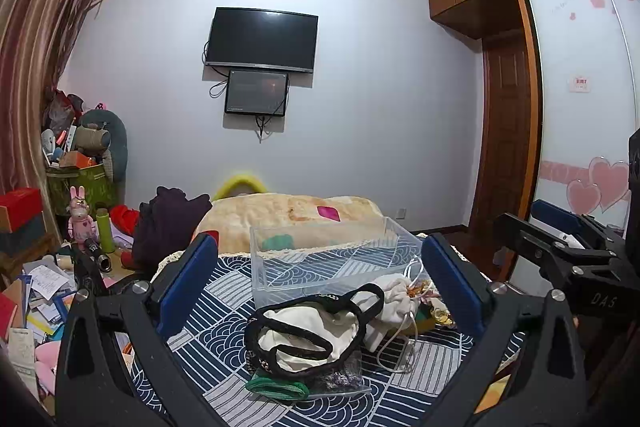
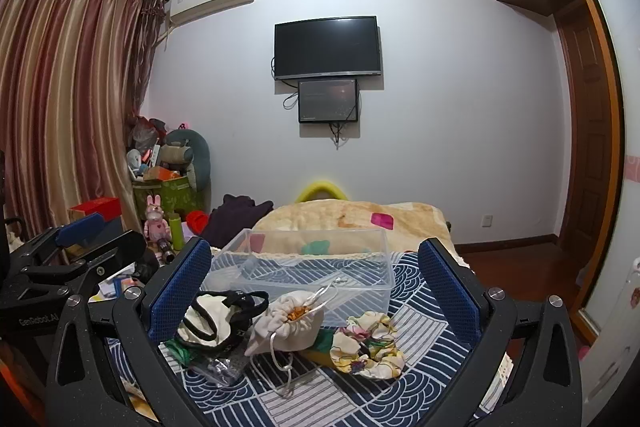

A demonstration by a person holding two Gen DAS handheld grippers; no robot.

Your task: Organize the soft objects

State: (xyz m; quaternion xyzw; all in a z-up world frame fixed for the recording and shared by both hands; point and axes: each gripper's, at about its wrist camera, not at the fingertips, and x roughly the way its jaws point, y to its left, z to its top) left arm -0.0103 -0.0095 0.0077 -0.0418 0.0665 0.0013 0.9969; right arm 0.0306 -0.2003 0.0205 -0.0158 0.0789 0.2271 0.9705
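Two pairs of tongs hang spread wide and empty over a heap of soft things on a blue wave-patterned cloth.

Left tongs (image 1: 320, 283) stand apart above a cream pouch with black straps (image 1: 308, 331), which lies on a green cord bundle (image 1: 278, 387) and a clear zip bag (image 1: 340, 375). Right tongs (image 2: 316, 287) are likewise apart, over a cream drawstring pouch (image 2: 286, 325) whose mouth shows orange contents; its white cord trails toward the camera. Just right of that pouch lies a floral scrunchie (image 2: 370, 345). Behind the heap, close to the pouches, sits a clear plastic bin (image 2: 316, 267), with a beige blanket (image 2: 348, 223) beyond it.
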